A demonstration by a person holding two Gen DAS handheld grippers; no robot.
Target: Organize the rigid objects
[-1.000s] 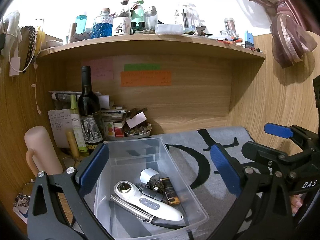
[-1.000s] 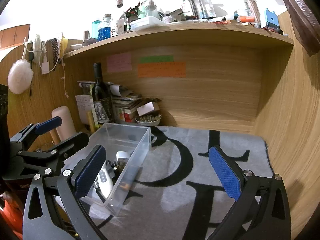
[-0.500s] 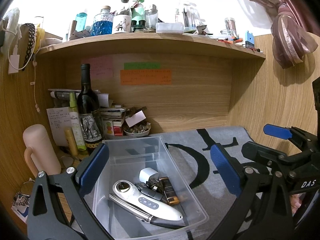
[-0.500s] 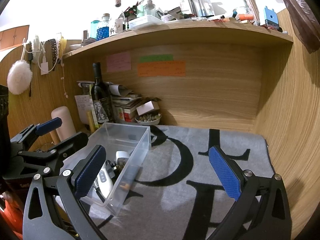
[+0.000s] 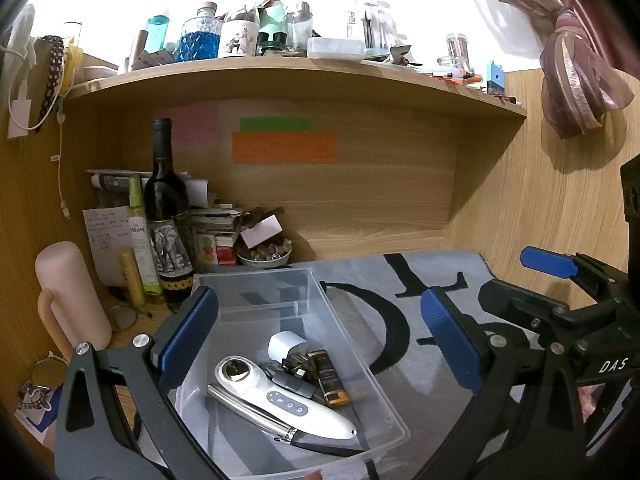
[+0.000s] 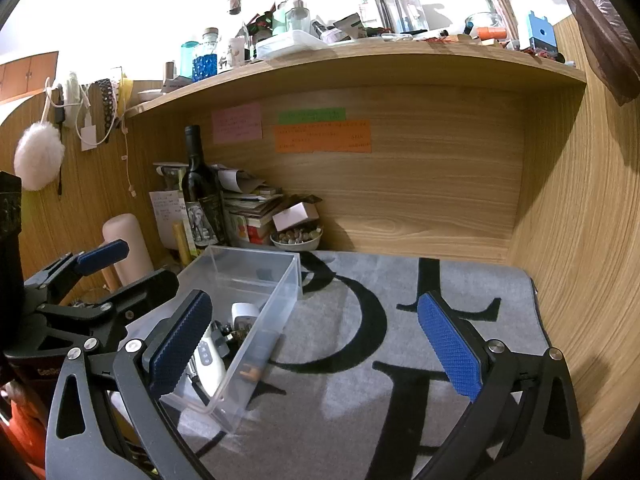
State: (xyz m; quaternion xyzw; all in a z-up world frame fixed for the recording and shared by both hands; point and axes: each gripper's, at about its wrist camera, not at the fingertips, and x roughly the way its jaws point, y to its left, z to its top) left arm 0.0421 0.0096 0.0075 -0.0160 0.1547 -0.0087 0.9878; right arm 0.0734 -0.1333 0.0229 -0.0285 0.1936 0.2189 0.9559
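Above a grey mat, both grippers spread wide, gripping nothing: left gripper over a clear bin containing white device, charger, keys; right gripper beside it.

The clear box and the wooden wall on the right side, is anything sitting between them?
Nothing sits there. In the right wrist view, only the bare grey mat with big black letters stretches from the clear box to the wooden wall.
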